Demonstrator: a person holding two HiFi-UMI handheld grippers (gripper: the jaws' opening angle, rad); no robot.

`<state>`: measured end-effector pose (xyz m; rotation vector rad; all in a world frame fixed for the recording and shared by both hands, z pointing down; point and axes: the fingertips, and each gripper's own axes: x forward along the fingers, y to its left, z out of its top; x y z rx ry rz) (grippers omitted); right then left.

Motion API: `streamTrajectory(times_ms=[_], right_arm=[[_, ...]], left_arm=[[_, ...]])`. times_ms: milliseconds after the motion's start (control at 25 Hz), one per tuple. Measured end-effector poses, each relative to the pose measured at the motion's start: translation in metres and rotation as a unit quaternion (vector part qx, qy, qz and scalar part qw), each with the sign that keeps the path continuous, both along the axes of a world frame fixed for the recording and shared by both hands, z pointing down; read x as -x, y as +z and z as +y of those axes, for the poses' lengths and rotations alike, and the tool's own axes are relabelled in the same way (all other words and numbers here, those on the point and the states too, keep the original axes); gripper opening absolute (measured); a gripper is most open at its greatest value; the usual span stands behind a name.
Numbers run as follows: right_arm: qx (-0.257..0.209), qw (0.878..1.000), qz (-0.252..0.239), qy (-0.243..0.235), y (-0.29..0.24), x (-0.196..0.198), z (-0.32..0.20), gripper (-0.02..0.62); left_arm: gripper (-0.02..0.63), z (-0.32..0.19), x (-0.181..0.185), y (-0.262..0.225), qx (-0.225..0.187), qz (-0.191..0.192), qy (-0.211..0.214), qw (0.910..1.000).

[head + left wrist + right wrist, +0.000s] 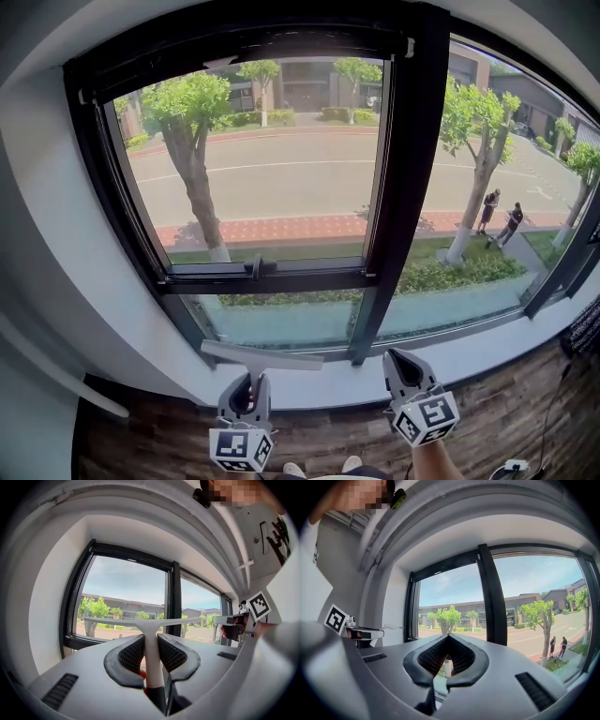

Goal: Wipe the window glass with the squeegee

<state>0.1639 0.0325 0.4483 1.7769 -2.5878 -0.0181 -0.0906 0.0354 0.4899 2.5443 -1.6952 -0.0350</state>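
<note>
A white squeegee (262, 356) with a long thin blade is held level just below the window glass (272, 169), over the white sill. My left gripper (251, 382) is shut on its handle. In the left gripper view the squeegee (146, 623) rises as a T between the closed pads of the left gripper (151, 638), with the window (122, 602) beyond. My right gripper (401, 361) hovers to the right at about the same height. In the right gripper view, the right gripper (448, 636) has its tips meeting and holds nothing.
A thick black mullion (412, 169) divides the panes, and a black latch handle (255, 267) sits on the lower frame rail. The white sill (319, 386) runs below, with a dark wooden floor (525, 412) beneath. A plug and cable (514, 464) lie at the bottom right.
</note>
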Motion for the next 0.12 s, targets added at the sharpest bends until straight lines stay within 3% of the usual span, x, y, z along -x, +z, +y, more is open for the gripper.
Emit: streamTrajectory(times_ms=[120], right_arm=[[0.001, 1.0, 0.002, -0.005, 0.0011, -0.0014, -0.0001, 0.009]], left_arm=[[0.092, 0.0018, -0.0014, 0.0003, -0.001, -0.004, -0.005, 1.0]])
